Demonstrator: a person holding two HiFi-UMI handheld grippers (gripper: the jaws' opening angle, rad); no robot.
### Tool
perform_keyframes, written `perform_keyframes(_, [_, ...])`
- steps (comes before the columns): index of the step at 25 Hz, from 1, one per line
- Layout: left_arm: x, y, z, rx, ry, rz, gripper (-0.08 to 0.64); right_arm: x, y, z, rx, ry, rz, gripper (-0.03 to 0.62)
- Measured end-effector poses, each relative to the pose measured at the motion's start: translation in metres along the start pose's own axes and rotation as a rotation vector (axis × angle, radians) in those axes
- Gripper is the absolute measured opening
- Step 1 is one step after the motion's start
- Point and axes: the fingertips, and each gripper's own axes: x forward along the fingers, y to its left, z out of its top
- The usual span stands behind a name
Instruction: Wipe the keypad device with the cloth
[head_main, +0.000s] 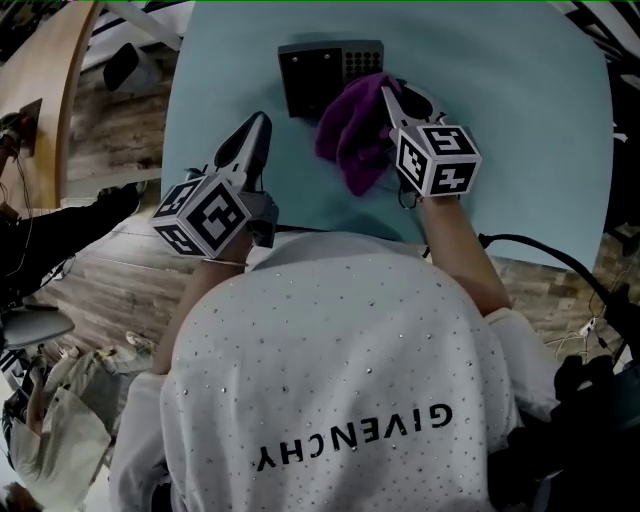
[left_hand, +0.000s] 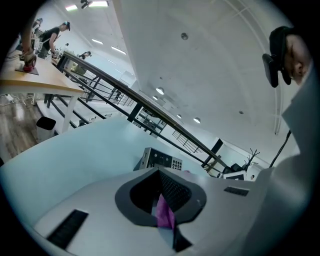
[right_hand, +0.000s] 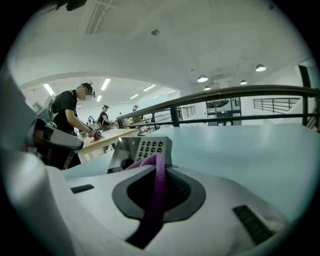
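Head view: the keypad device (head_main: 325, 70) stands at the far edge of the light blue desk (head_main: 530, 120). The purple cloth (head_main: 350, 135) hangs bunched just in front of the device and overlaps its near right corner. It is clamped in the right tongs (head_main: 388, 95). The left tongs (head_main: 262, 122) point toward the device from its near left, apart from both the device and the cloth.

Left gripper view: the left tongs (left_hand: 159, 171) are together. A purple sliver (left_hand: 164, 214) shows in the seam near their base; what it is cannot be told. The keypad device (left_hand: 160, 160) stands on the desk (left_hand: 85, 150) just beyond the tips.

Right gripper view: the right tongs (right_hand: 162, 167) are closed on a fold of the cloth (right_hand: 157, 192), which runs along the seam and curls over the tips. The keypad device (right_hand: 145, 149) stands directly behind, its button grid facing the camera.
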Motion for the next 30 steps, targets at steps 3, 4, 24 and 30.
perform_keyframes(3, [-0.002, 0.006, 0.001, -0.007, 0.001, 0.009, 0.0, 0.002, 0.033, 0.025, -0.072, -0.115, 0.135, 0.016])
perform_keyframes(4, [-0.002, 0.007, 0.002, -0.009, 0.0, 0.013, 0.0, 0.005, 0.046, 0.029, -0.088, -0.131, 0.182, 0.015])
perform_keyframes(24, [-0.031, 0.026, -0.006, -0.038, -0.02, 0.091, 0.0, 0.039, 0.116, -0.017, -0.212, 0.068, 0.402, 0.015])
perform_keyframes(30, [-0.022, 0.019, -0.021, -0.034, 0.044, 0.042, 0.0, 0.025, 0.078, -0.016, -0.239, 0.043, 0.322, 0.015])
